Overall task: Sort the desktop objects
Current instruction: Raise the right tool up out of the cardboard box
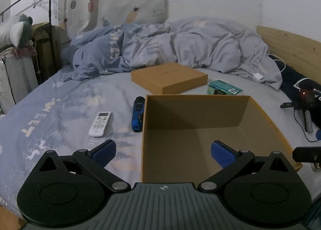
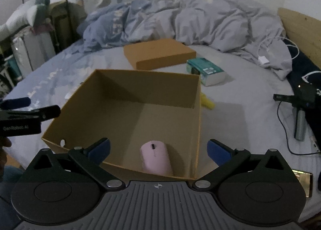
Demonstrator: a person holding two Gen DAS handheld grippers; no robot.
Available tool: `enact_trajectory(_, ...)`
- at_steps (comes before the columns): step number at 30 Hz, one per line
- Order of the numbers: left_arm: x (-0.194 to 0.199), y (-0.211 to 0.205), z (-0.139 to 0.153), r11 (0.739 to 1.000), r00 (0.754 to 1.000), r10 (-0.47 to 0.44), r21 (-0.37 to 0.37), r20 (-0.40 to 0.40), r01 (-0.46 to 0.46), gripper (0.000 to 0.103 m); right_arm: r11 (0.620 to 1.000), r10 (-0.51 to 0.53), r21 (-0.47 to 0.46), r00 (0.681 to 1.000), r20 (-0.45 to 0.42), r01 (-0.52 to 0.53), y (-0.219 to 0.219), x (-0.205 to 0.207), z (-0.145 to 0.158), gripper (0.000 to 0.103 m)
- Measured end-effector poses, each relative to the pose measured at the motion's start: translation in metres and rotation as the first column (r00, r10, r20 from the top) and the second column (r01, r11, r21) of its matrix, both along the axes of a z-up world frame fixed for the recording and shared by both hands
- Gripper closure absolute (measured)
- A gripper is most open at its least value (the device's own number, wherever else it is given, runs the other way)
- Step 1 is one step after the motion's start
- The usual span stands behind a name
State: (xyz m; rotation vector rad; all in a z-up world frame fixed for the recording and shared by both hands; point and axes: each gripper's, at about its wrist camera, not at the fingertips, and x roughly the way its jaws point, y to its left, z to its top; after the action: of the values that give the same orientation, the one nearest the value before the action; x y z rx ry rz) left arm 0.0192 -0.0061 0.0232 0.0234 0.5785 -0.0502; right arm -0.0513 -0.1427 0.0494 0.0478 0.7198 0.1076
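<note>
An open brown cardboard box (image 1: 260,121) (image 2: 128,87) stands on the bed. A pink computer mouse (image 2: 156,157) lies inside it at the near wall. My right gripper (image 2: 158,149) hangs open above that near wall, nothing between its blue pads; the mouse lies below, apart from them. My left gripper (image 1: 163,150) is open too, over the box's near left corner, and holds nothing. On the sheet left of the box lie a white remote control (image 1: 99,124) and a blue device (image 1: 137,116). A yellow object (image 2: 207,102) peeks out behind the box's right wall.
The box lid (image 1: 169,77) (image 2: 159,53) lies behind the box, with a teal packet (image 1: 224,88) (image 2: 206,71) beside it. A crumpled duvet (image 1: 180,45) fills the back of the bed. A white charger cable (image 1: 260,69) and dark gear (image 1: 301,107) lie right. The other gripper (image 2: 22,117) shows at left.
</note>
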Motion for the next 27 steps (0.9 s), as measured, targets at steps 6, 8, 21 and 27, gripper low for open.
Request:
enact_trajectory(6,-0.003,-0.001,0.003,0.999,1.000,0.002,0.033,0.018,-0.002,0.000,1.000,0.009,0.014,0.999,0.040,-0.009,0.002,0.002,0.010,0.000)
enact_trajectory(8,-0.003,0.000,0.003,0.999,1.000,0.007,0.035,0.023,-0.008,0.000,1.000,0.013,0.022,0.998,0.054,-0.015,0.003,0.002,0.013,0.000)
enact_trajectory(21,0.000,0.006,-0.003,0.999,1.000,0.015,0.041,0.014,-0.015,0.000,0.997,0.050,0.048,0.994,0.101,-0.055,-0.005,-0.001,0.030,0.000)
enact_trajectory(27,0.001,0.008,-0.007,0.999,1.000,0.020,0.032,0.007,-0.020,0.000,0.996,0.039,0.071,0.994,0.104,-0.046,-0.017,-0.004,0.034,0.000)
